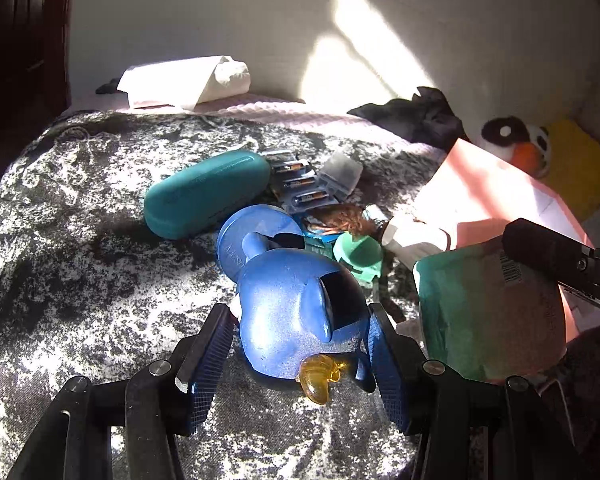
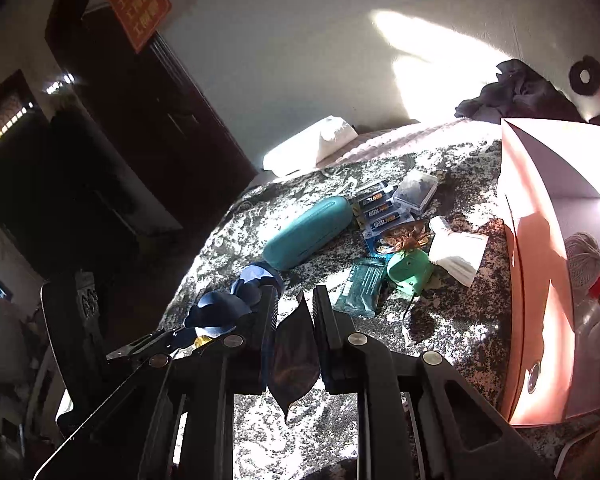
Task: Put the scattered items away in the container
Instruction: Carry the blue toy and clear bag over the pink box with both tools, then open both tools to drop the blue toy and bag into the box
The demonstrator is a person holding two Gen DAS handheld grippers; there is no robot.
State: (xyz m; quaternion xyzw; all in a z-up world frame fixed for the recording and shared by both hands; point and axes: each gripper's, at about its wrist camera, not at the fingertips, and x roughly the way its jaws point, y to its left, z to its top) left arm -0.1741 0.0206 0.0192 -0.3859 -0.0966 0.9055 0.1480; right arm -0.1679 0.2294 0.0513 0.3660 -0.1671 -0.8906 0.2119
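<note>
Sunlight falls across a bed covered by a mottled grey-and-white blanket (image 1: 80, 280). Your left gripper (image 1: 300, 344) has its jaws spread around a glossy blue plastic bird-shaped toy (image 1: 288, 312), apparently not clamping it. Your right gripper (image 2: 294, 320) pinches a flat dark foil pouch (image 2: 294, 356). The pink cardboard box (image 2: 540, 272) sits at the blanket's right edge, with a teal hard-shell glasses case (image 2: 308, 232) mid-blanket.

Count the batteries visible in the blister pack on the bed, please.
3, in a row in the battery pack: one nearest the clear plastic box, one in the middle, one nearest the brown hair clip. More may be hidden.
</note>
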